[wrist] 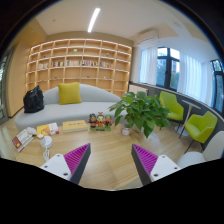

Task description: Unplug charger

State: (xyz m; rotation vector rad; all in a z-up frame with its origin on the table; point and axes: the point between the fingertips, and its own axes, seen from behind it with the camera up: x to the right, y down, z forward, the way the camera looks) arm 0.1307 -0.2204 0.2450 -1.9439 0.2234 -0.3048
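Here the claw [109, 160], spread and empty, hangs well short of the plant [143, 110], with no charger visible anywhere around it; a blind advance risks striking the leaves or clamping the wrong item beside the plant.

I see wood shelves [82, 62] upper left, a grey sofa [60, 105] below, windows [180, 72] right, wood floor [110, 150].

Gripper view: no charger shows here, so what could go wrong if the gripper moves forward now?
The open gripper has nothing between its fingers and no charger or socket shows, so it may head the wrong way. The potted plant stands just beyond the fingers and could be knocked. Small items on the low table could be swept off.
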